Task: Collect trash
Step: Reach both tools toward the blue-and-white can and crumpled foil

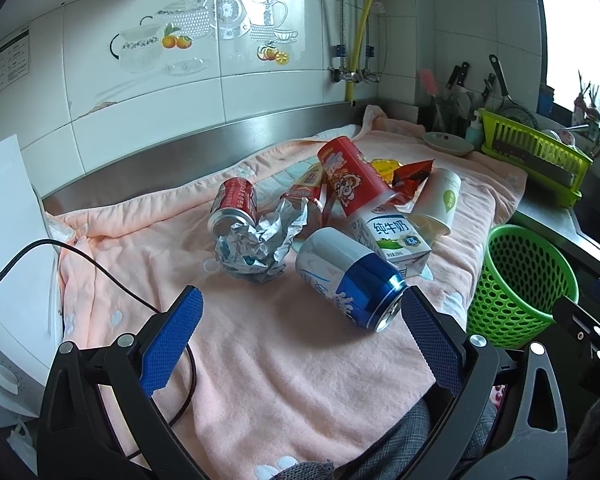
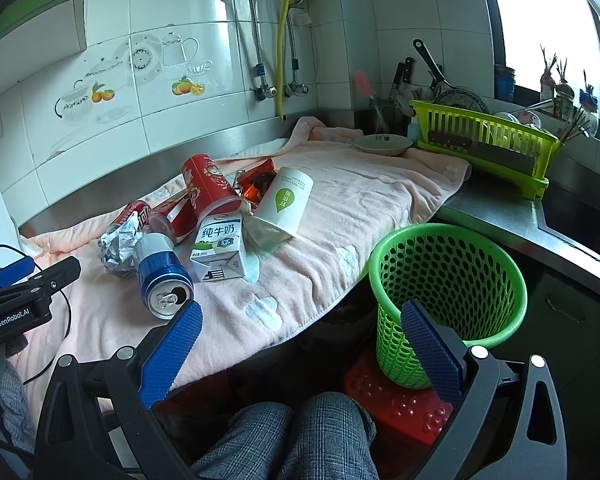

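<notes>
**A:** Both grippers released, nothing held — left gripper (image 1: 300, 320) hovers over the near part of the pink towel (image 1: 260, 360), right gripper (image 2: 300, 332) hangs off the worktop's front edge, over the person's knees.

**B:** Trash location?

**A:** Piled mid-towel. Blue-and-white can (image 1: 350, 276) on its side, nearest the front edge, its open end close beside the left gripper's right finger. Behind it: crumpled foil wrapper (image 1: 256, 240), red cola can (image 1: 234, 204), milk carton (image 1: 396, 240), tipped paper cup (image 1: 440, 204), red snack tube (image 1: 352, 180), orange-red snack packets (image 1: 412, 176) at the back.

**B:** Bin?

**A:** Green mesh basket (image 2: 448, 292), below the worktop's front edge toward the right end, standing on a red stool (image 2: 400, 404). Looks empty, so I'd judge collection hasn't started.

**B:** Step in hand?

**A:** Approach to a first pick, I'd say. Blue can is the obvious candidate — next move calls for shifting the left gripper right so the can sits between the fingers, then closing across its body.

**B:** Room?

**A:** Near strip of towel is bare, good for approach. Black cable (image 1: 100, 272) trails across the left side — snag risk. Dish rack (image 2: 488, 148) and small plate (image 2: 384, 144) sit at the far right corner, well apart from the pile. Can could roll toward the front edge.
</notes>
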Motion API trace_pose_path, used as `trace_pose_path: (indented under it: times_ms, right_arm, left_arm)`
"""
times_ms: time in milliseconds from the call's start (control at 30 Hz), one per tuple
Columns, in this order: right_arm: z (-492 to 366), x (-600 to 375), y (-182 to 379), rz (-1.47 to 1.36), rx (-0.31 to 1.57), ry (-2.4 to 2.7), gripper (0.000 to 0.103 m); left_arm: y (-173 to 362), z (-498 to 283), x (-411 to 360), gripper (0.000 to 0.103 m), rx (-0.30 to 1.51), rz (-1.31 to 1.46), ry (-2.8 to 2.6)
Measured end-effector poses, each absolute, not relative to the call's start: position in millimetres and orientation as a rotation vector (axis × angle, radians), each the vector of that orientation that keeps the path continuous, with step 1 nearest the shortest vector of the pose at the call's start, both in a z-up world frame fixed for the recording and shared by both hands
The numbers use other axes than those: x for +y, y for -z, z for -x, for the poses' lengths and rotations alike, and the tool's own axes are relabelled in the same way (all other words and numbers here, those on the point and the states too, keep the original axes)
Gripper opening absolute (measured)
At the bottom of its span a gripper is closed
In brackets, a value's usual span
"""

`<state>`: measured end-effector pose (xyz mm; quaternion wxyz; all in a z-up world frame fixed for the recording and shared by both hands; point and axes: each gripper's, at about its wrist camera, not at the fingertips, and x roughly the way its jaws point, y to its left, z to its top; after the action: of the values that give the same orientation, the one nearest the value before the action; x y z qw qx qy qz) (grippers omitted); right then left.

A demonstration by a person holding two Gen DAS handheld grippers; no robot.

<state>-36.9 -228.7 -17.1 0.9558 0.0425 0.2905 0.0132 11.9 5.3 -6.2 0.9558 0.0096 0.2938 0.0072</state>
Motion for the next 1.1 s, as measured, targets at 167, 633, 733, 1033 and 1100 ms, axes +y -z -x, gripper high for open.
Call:
trace_pose_path:
  times_ms: [167, 633, 733, 1033, 1100]
  right_arm:
    - [28, -225, 20, -0.078, 0.605, -0.067, 0.097]
    - [-7, -209, 24, -0.023, 0.656, -0.152, 0.097]
    - [-13, -206, 25, -0.017, 0.665, -0.165, 0.097]
    - [-38, -206, 31, -0.022, 0.711, -0.207, 0.097]
    - [-43, -205, 33, -0.019, 0.719, -0.213, 0.097]
  left_arm:
    - [9, -17, 7, 0.098, 0.614, -0.020, -0.019]
    - [17, -43, 19, 0.098, 0.686, -0.019, -0.048]
    - [19, -49, 19, 0.098, 0.701, -0.024, -0.055]
    - [26, -68, 18, 0.098, 0.748, -0.037, -0.068]
    - [28, -73, 18, 0.098, 0.761, -0.038, -0.070]
